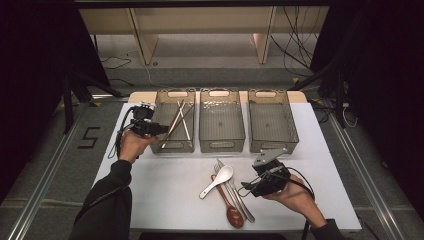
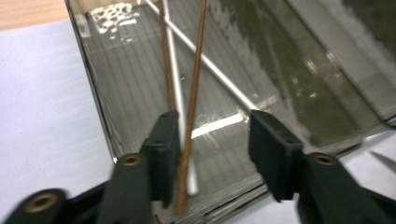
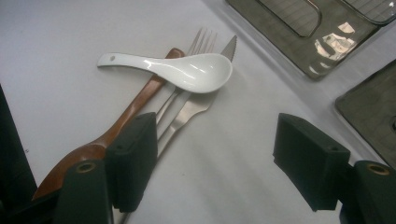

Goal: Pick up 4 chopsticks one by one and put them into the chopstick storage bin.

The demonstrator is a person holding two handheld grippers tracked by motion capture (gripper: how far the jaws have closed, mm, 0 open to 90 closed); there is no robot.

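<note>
Brown and white chopsticks (image 2: 195,70), crossed, in left bin (image 1: 159,102)

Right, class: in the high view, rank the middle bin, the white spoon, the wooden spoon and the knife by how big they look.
1. Middle bin
2. Wooden spoon and knife: similar length, too close to rank
3. White spoon

Dim surroundings frame the brightly lit white rectangular table (image 1: 165,190) in the high view. Glare streaks the smoky clear plastic bin (image 2: 261,60) wall in the left gripper view, where the black jaws below it blur.
</note>
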